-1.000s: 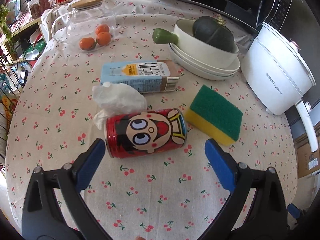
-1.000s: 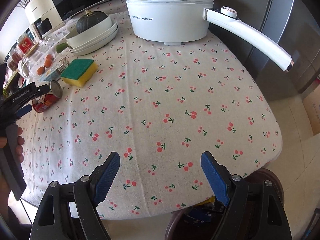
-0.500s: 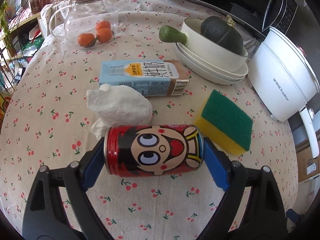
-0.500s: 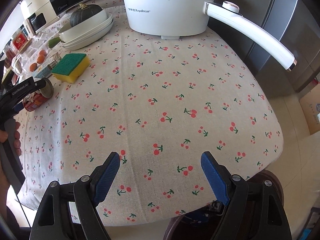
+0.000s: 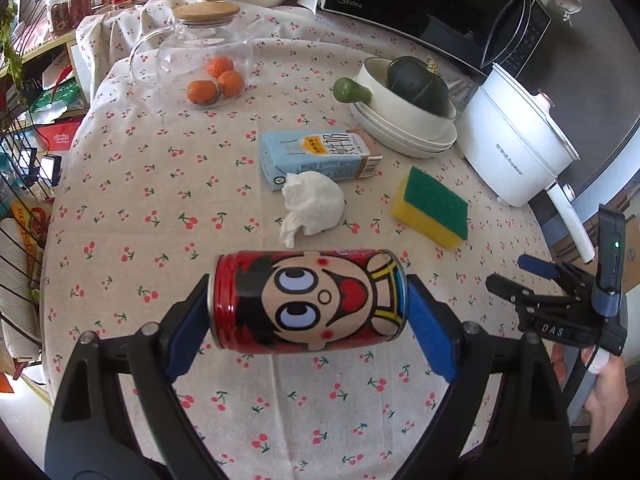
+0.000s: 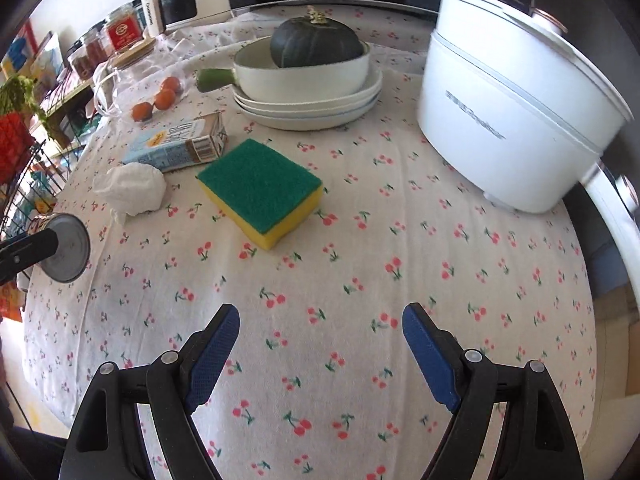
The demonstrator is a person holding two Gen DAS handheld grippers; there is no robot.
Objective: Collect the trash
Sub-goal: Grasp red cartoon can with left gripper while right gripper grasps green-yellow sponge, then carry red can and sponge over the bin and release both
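My left gripper (image 5: 308,304) is shut on a red cartoon-face can (image 5: 310,300), held sideways by its two ends and lifted above the cherry-print tablecloth. The can's silver end (image 6: 66,248) shows at the left edge of the right wrist view. A crumpled white tissue (image 5: 312,204) lies beyond it, also in the right wrist view (image 6: 132,192). A light-blue drink carton (image 5: 316,156) lies on its side behind the tissue, also in the right wrist view (image 6: 180,146). My right gripper (image 6: 320,336) is open and empty over the cloth, short of the sponge.
A green-and-yellow sponge (image 6: 260,192) lies mid-table. Stacked white dishes with a dark squash (image 6: 312,76) and a white electric pot (image 6: 516,108) stand behind. A glass jug (image 5: 200,52) with oranges stands far left. A wire rack (image 5: 20,184) flanks the table's left edge.
My left gripper closed on the can and lifted it off the cloth toward me. My right gripper swung left and forward, so the sponge, carton and tissue are now in front of it.
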